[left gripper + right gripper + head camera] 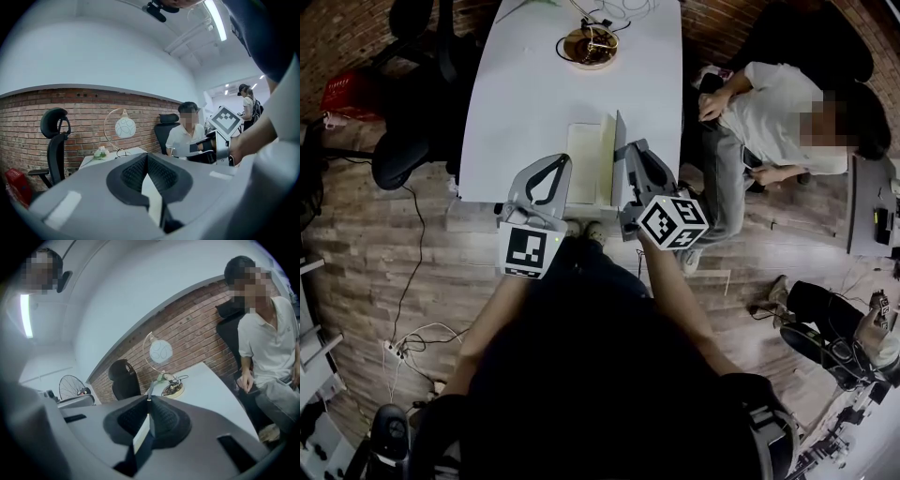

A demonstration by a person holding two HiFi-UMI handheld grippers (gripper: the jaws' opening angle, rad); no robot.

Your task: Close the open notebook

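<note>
Item: notebook (584, 161); lower middle of the white table (525, 103), at its near edge; open, a pale page lying flat.
Cover: the dark cover (620, 155) stands nearly upright along the notebook's right side; the flat page lies left of it.
Long axis: we read the spine as running up-frame, away from the person.
Right gripper (628, 152): right of the notebook, at the raised cover; in its own view the jaws are pressed together on a thin sheet, pale on one face and dark on the other, which we take for that cover.
Left gripper (564, 159): just beside the notebook's left edge; in its own view the jaw tips meet; a pale, dark-edged strip shows in the gap beneath them, and we cannot tell whether it is a held page or only the surface beyond.
Deciding relation: the cover has to fall leftward in the frame, from the right gripper toward the left one; we judge the right gripper the one placed to carry it.
Caution: we judge the left gripper close to where the cover would land.
</note>
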